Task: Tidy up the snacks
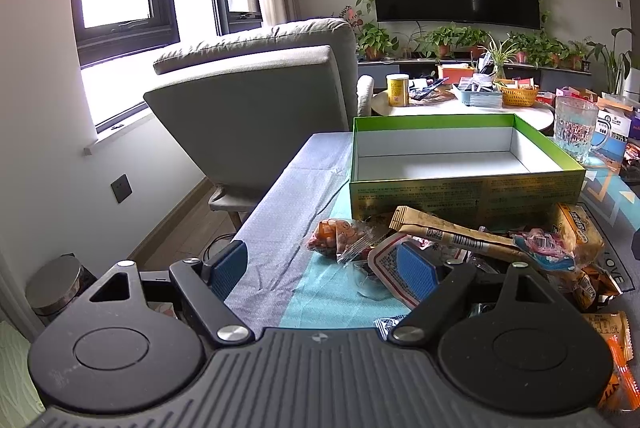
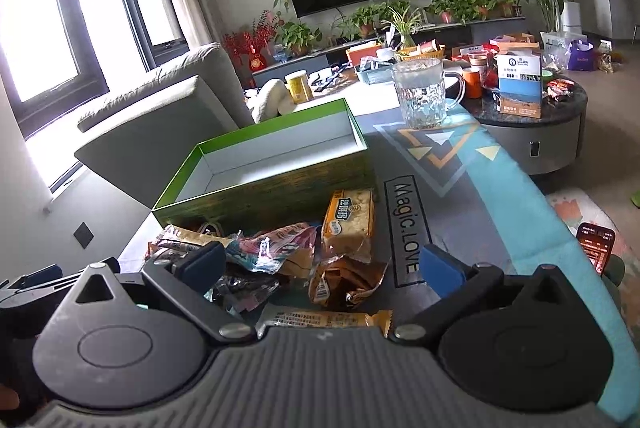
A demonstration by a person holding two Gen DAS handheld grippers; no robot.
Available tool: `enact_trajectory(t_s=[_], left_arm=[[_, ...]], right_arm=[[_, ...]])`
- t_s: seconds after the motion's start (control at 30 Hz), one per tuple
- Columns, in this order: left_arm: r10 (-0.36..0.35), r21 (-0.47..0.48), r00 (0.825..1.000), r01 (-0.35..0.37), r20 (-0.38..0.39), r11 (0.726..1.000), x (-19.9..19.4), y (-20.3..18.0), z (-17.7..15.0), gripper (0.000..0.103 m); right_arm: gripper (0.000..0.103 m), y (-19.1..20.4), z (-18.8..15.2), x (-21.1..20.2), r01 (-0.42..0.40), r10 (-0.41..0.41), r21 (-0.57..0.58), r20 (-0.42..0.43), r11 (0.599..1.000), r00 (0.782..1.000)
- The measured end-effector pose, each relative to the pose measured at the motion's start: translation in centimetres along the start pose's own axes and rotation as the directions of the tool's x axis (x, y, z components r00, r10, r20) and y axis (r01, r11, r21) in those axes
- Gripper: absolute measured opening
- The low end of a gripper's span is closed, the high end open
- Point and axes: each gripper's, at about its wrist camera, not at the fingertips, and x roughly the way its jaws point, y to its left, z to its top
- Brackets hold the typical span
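While both my left tool (image 1: 324, 268) and right tool (image 2: 324, 264) hung spread and empty over the snack packets (image 2: 280, 256) heaped on the bench before the empty box (image 2: 260, 164), I judged them light, crinkly, best pinched at sealed edges.

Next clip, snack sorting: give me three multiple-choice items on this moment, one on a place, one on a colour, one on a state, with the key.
1. Where does the glass mug stand?
A. inside the box
B. on the table beyond the box
C. on the armchair

2. What colour is the rim of the open box?
A. green
B. red
C. black

3. What is in the box?
A. snack packets
B. the mug
C. nothing visible

Key: 1 B, the mug stands on the table mat past the box's far corner. 2 A, its upper edge is bright green. 3 C, only a bare white floor shows, with the snack packets piled in front of it.
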Motion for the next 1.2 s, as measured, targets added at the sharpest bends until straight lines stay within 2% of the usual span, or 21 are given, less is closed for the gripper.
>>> enact_trajectory(t_s=[0.2, 0.7, 1.2], left_arm=[[-0.012, 0.013, 1.000, 0.012, -0.005, 1.000, 0.1, -0.2, -0.1, 0.081], [-0.050, 0.008, 0.999, 0.050, -0.008, 0.999, 0.1, -0.2, -0.2, 0.081], [-0.066, 0.017, 0.998, 0.066, -0.021, 0.998, 0.4, -0.6, -0.1, 0.081]], right_arm=[[0.036, -0.4, 0.1, 0.4, -0.004, 0.005, 0.022, -0.040, 1.000, 0.999], [0.036, 0.7, -0.1, 1.0, -0.042, 0.040, -0.021, -0.089, 0.999, 0.995], [0.036, 0.1, 0.1, 1.9, -0.023, 0.025, 0.013, -0.110, 1.000, 0.994]])
